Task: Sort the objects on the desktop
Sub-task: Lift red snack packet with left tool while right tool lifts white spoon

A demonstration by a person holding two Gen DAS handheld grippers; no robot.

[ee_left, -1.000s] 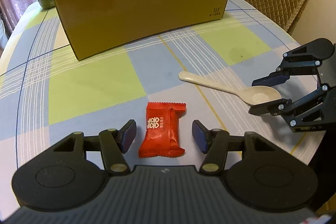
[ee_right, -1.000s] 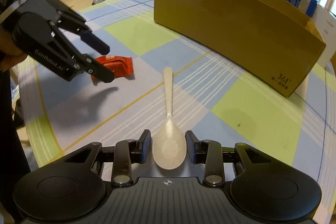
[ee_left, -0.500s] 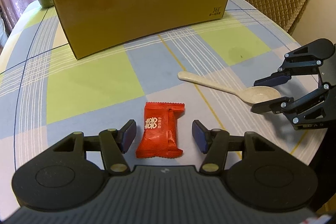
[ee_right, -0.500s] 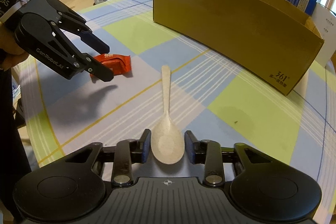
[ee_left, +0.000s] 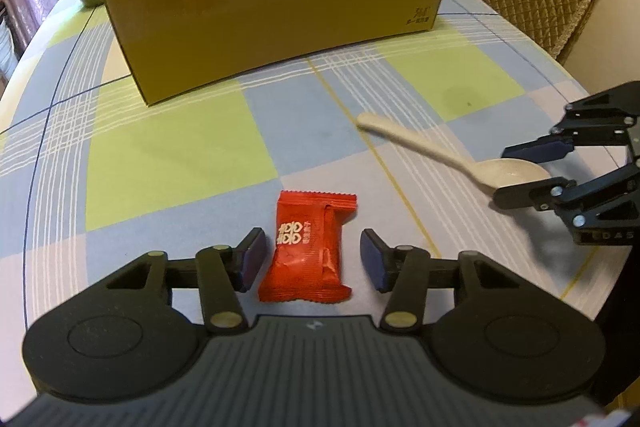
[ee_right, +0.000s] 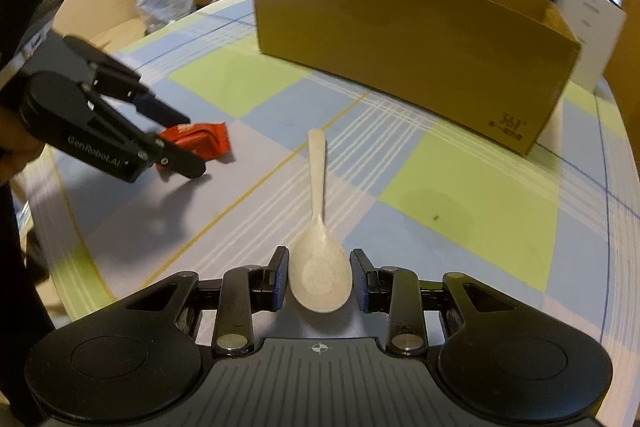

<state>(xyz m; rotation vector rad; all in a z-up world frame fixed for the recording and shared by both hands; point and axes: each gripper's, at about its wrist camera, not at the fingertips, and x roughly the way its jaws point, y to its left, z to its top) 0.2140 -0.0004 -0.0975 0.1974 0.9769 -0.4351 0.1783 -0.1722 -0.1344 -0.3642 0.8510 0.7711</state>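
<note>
while both grippers' jaws stay spread, left gripper (ee_left: 308, 259) straddles red packet (ee_left: 307, 251), right gripper (ee_right: 319, 281) seemingly untouched spoon (ee_right: 319, 259).

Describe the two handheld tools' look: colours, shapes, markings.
Both are matte black plastic. The left tool has round side discs, a ribbed grey centre, brass-coloured pivot pins and dark blue pads. "GenRobot.AI" is printed on its side. The right tool matches.

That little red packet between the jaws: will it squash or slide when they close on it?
The red packet looks like a crinkled foil wrapper with crimped ends, so it will probably dent and give a little. Its glossy surface might slip against the left gripper, whose jaws stand open either side. It lies flat on the tablecloth and looks light, so rolling seems unlikely.
</note>
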